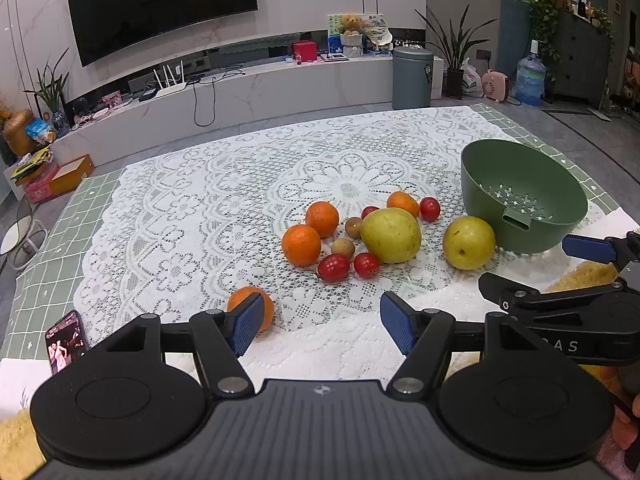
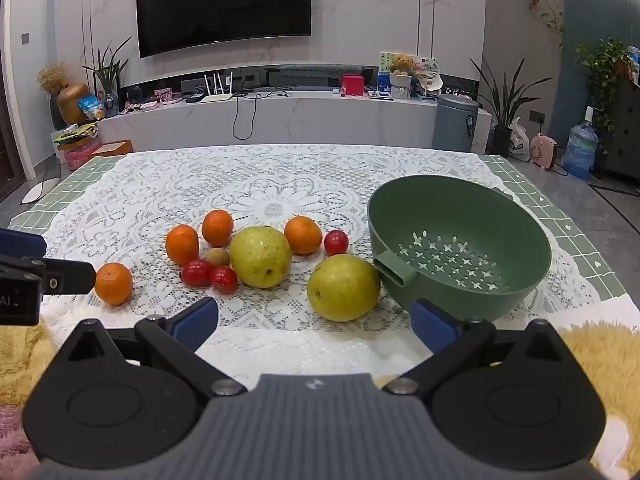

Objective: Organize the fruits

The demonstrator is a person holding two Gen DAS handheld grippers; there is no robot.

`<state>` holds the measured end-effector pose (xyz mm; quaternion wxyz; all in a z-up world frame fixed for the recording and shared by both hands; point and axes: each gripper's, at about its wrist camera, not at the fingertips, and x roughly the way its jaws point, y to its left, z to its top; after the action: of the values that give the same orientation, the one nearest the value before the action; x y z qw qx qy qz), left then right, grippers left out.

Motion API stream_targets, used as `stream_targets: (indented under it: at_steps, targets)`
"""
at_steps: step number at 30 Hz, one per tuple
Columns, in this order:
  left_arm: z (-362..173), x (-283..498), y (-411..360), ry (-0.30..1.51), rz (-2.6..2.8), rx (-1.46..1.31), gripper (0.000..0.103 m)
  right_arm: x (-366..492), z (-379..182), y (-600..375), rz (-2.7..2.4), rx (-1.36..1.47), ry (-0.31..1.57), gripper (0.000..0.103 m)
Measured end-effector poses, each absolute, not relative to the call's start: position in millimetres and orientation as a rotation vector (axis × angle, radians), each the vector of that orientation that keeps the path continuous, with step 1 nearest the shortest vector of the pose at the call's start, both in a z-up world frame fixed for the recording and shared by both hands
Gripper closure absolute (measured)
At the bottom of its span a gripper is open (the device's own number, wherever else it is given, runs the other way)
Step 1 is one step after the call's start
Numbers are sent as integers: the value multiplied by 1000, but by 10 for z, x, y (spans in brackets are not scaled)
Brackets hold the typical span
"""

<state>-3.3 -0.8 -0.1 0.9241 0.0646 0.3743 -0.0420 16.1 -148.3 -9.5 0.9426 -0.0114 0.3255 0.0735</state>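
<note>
Fruit lies on a lace tablecloth [image 1: 200, 200]: several oranges, two yellow-green pears, several small red fruits and two small brown ones. A green colander bowl [image 2: 460, 248] stands empty at the right, also in the left wrist view [image 1: 520, 192]. My left gripper [image 1: 320, 326] is open, low over the near cloth, with a lone orange [image 1: 250, 308] just behind its left finger. My right gripper [image 2: 316, 320] is open, just in front of the nearer pear [image 2: 343, 287] and the bowl's handle. The larger pear [image 2: 260, 256] sits mid-cluster.
A phone [image 1: 64, 340] lies on the table's near left corner. Yellow fluffy fabric [image 2: 600, 360] lies along the near edge. The right gripper shows in the left wrist view [image 1: 580, 280]. A TV wall, low cabinet and bin stand beyond the table.
</note>
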Motion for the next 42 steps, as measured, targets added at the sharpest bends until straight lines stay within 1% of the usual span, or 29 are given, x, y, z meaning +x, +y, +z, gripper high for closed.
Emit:
stream_targets:
  at_steps: [42]
  targets:
    - [-6,-39,10,778,-89,132,25,206,-156,-1482,147,-12,694,4]
